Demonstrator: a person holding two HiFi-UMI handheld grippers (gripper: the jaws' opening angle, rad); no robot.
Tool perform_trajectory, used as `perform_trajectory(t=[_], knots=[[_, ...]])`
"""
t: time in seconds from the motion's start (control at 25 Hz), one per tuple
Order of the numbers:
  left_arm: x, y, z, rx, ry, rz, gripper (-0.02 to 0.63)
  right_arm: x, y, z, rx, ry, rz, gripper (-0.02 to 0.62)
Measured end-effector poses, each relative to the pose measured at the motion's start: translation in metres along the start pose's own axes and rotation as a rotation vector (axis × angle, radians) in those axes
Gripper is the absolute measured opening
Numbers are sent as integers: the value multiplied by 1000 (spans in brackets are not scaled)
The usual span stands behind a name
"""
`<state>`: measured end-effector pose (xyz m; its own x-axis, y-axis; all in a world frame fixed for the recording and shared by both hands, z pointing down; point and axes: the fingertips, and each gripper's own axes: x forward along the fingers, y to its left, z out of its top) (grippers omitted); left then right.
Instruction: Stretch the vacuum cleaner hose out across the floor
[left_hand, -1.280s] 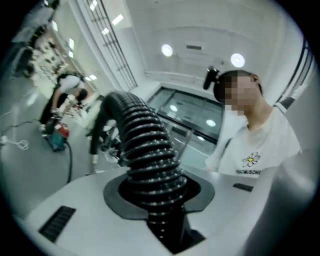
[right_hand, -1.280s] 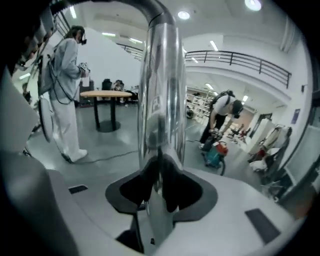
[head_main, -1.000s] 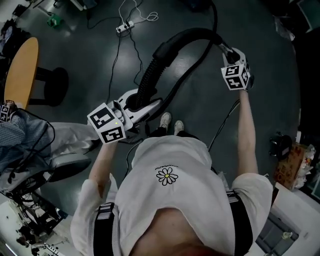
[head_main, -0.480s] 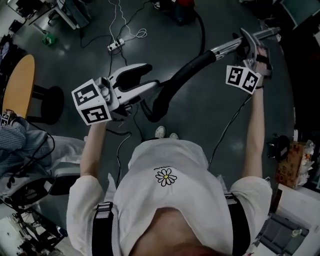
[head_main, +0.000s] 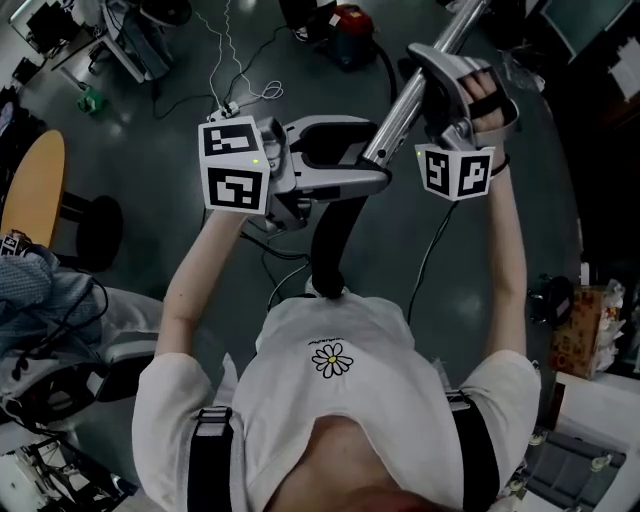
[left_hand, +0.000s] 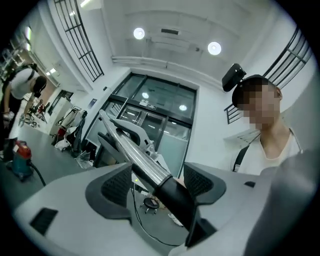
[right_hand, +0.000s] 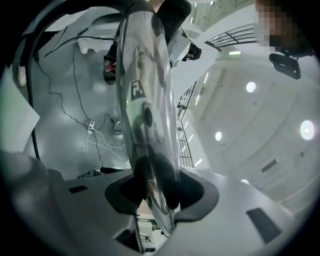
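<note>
Both grippers are up in front of the person, nothing laid out on the dark grey floor (head_main: 150, 130) yet.

Left gripper (head_main: 365, 165) (left_hand: 157, 182): jaws have just been opening. The 2 pads stand apart, with the black cuff where the black flexible vacuum cleaner hose (head_main: 325, 240) (left_hand: 177, 202) joins the shiny chrome metal wand tube (head_main: 395, 120) (left_hand: 135, 155) running between them. No pad visibly presses on it, so this side looks released.

Right gripper (head_main: 432, 85) (right_hand: 152, 187): clenched on the chrome tube (right_hand: 145, 100), a pad tight on each side.

Hose position: off the floor, hanging from the left gripper down toward the person's chest, bent rather than stretched. The red canister vacuum cleaner body (head_main: 350, 20) sits far off at the top of the head view.

Risks, as I judge them:
- With the left side loose, only 1 grip carries the load. The chrome is smooth, so the tube could slide or twist in the right pads and drop.
- The cuff end could fall out of the left jaws and swing into the person's legs.
- Pulling the hose out could drag the canister or catch the white power strip (head_main: 228, 108) and its loose cables.
</note>
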<state>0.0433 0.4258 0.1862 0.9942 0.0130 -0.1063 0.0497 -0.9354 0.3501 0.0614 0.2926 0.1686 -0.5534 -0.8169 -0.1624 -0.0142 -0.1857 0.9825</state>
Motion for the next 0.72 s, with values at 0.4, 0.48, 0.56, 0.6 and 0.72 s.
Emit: perform_trajectory(t=[0.4,0.48,0.56,0.6,0.72], knots=[[19,-48,-16,-287,-76,-402,371,-20,-27,74,-15,-204,-166,158],[25,-63,-16,-239,-95,-450,367,-21,-30,82,15,-252,-173,160],[25,-68,-15,-224,-111,-449,353,-22,-32,85,29,-280,-192,160],[24,-67,-13,-237,-130,-451,334,-22,-33,86,35,-302,-208,160],[19,-60,-7,-254,-188,-425,316,-14,-35,92,67,-383,-232,161]])
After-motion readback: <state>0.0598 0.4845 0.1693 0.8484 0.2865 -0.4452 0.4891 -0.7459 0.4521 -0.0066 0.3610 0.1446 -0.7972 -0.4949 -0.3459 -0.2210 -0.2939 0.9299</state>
